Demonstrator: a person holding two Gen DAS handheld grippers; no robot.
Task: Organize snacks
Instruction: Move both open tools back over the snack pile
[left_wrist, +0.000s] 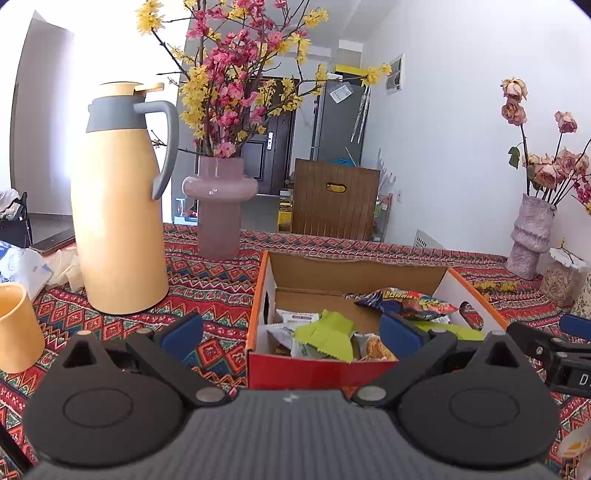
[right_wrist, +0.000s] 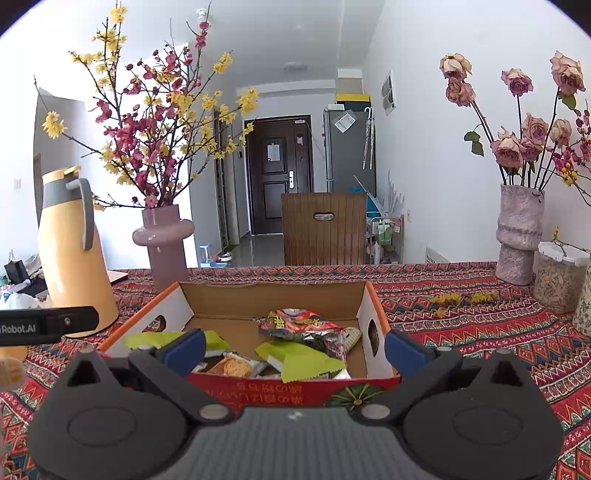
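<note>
Two grippers: both sets of fingers spread wide, nothing between them.
Left gripper: hovers at the near left corner of the box, one blue pad outside it, the other above the packets.
Right gripper: straddles the box's near wall, empty too.
Snacks: all lie loose in the box; green packets, a biscuit pack, a red-and-blue bag toward the back.
Box: on the bench, open, its low near wall facing both grippers.
Flask: just left of the box, tall; a cup stands nearer still.
Vase: behind the flask, top-heavy with branches.
Risk, packets: I'd guess the crinkly wrappers slip or two lift together, since they overlap.
Risk, box: fingers dipping in may catch the wall and drag the light carton.
Risk, flask: a left swing outward could knock it or the cup.
</note>
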